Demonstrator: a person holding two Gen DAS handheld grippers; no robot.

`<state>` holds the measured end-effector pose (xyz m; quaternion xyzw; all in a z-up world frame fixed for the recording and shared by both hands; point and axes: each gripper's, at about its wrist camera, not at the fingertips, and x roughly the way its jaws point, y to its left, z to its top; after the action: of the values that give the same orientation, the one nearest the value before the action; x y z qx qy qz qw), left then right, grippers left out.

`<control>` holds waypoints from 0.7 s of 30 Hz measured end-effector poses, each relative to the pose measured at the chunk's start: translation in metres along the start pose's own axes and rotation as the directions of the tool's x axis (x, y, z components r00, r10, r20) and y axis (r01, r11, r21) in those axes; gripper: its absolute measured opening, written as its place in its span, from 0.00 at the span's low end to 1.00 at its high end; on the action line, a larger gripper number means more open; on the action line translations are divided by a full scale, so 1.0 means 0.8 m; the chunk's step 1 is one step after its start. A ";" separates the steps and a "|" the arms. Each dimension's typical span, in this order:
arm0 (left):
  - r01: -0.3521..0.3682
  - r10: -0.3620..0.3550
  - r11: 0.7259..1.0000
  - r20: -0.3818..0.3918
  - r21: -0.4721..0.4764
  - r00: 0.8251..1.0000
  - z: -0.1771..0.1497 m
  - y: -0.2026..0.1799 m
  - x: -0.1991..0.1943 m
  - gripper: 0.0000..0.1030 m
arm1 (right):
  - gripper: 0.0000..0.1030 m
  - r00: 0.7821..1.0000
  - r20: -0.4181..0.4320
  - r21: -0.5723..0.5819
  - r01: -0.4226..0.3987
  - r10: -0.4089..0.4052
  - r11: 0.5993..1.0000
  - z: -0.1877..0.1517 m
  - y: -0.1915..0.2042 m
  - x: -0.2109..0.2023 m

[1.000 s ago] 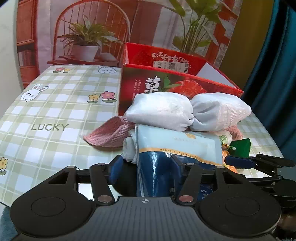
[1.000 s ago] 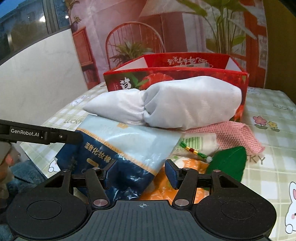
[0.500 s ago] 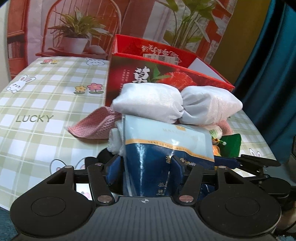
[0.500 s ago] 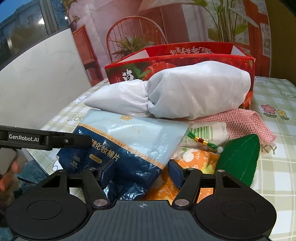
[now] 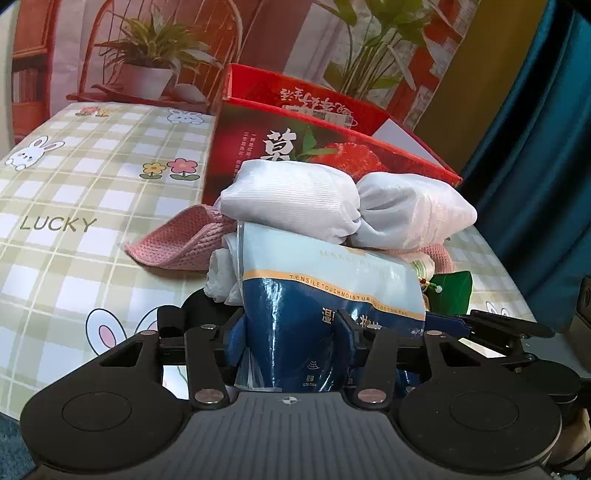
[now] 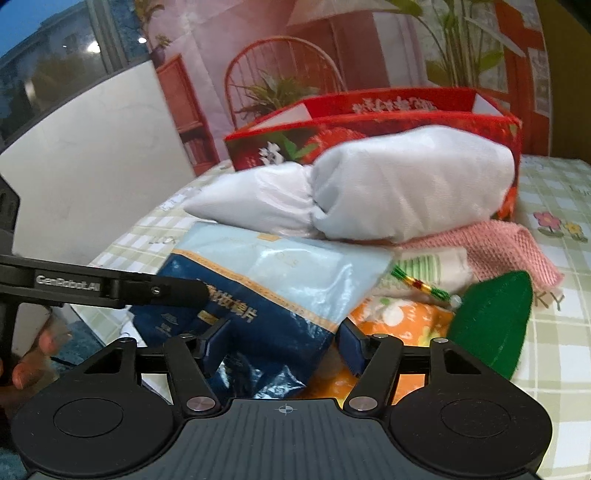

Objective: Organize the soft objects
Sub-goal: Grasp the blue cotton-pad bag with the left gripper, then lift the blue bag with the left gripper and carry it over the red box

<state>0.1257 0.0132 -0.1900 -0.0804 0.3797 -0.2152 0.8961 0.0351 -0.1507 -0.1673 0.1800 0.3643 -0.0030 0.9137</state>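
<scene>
I see a printed backdrop [image 5: 192, 33] of a red chair and potted plants behind the worktop [image 5: 74, 192], a teal curtain [image 5: 546, 147] to one side, and a white wall panel [image 6: 92, 162] only in the right wrist view. The worktop wears a green-and-white check cloth with rabbits, flowers and the word LUCKY.

Hidden or unclear: the lower end of the blue cotton-pad pouch [image 5: 328, 302] is cut off by my left gripper [image 5: 288, 332] body, and the pile beneath it is largely covered. The interior of the red strawberry box [image 5: 317, 136] near the far edge cannot be seen. The right wrist view is slightly blurred around the box lettering.

The pouch sits at the near edge, under a white twisted fabric bundle [image 5: 343, 206] that rests on a pink knitted cloth [image 5: 181, 240]. A white roll [image 5: 221, 273] lies just beside the pouch.

The left jaws are closing with the pouch between them, both pads against its sides. The right gripper [image 6: 282, 343] has its jaws part-way apart around the pouch's corner; I cannot tell whether they press it.

Only the right wrist view shows the orange printed item [image 6: 391, 321], the green felt leaf [image 6: 495, 321] in full, a green beaded tassel [image 6: 421, 284], and fingertips [image 6: 26, 369] at the left gripper's handle. Only the left wrist view shows the LUCKY lettering plainly.
</scene>
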 end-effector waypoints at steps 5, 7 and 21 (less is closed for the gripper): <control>0.007 -0.007 1.000 0.010 -0.008 1.000 0.000 0.002 -0.003 0.43 | 0.51 1.000 0.009 0.021 -0.003 0.003 1.000 0.001 -0.005 -0.003; 0.006 -0.006 1.000 0.015 -0.006 1.000 0.000 0.001 -0.004 0.41 | 0.41 1.000 0.016 0.026 -0.002 0.002 1.000 0.001 -0.006 -0.004; 0.018 -0.036 0.988 0.115 0.156 0.993 0.027 -0.037 -0.046 0.39 | 0.30 0.991 0.135 -0.021 0.006 -0.003 1.000 0.026 0.005 -0.038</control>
<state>0.1092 0.0030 -0.1421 -0.0283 0.3074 -0.2509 0.9175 0.0275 -0.1574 -0.1319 0.1689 0.3022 -0.0131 0.9381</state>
